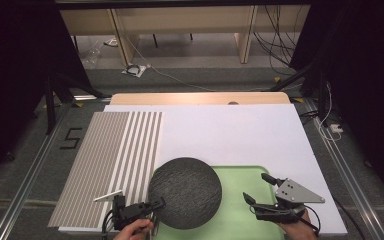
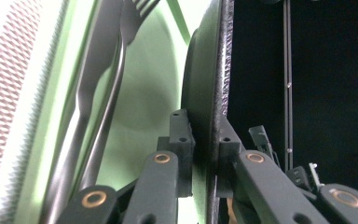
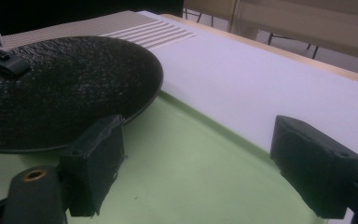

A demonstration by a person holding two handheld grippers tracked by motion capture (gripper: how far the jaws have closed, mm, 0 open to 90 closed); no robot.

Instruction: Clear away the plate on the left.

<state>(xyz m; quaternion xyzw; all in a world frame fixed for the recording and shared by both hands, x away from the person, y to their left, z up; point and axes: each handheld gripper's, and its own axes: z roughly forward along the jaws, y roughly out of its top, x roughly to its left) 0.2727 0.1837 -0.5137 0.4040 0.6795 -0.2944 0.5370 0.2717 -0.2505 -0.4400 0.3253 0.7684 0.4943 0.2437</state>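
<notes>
Left gripper is clamped on the near-left rim of the black round plate. In the left gripper view the jaws sit one on each face of the plate edge, pads pressed against it, so it's a firm pinch.

The plate is dark, rough-textured and circular. It sits over the left part of the green tray, overlapping the tray's left edge and reaching toward the striped mat. From the right gripper view the plate looks raised slightly above the tray on the near side; can't tell whether its far edge touches anything.

Under the plate, in the left gripper view, a metal fork and a second piece of cutlery lie side by side on the tray. Can't tell what the second one is.

Right gripper hovers over the right half of the tray, jaws spread wide, nothing between them. It's near the plate's right edge but not touching.

The tray sits on the white sheet covering the tabletop, at the near edge. The striped mat lies on the left side.
</notes>
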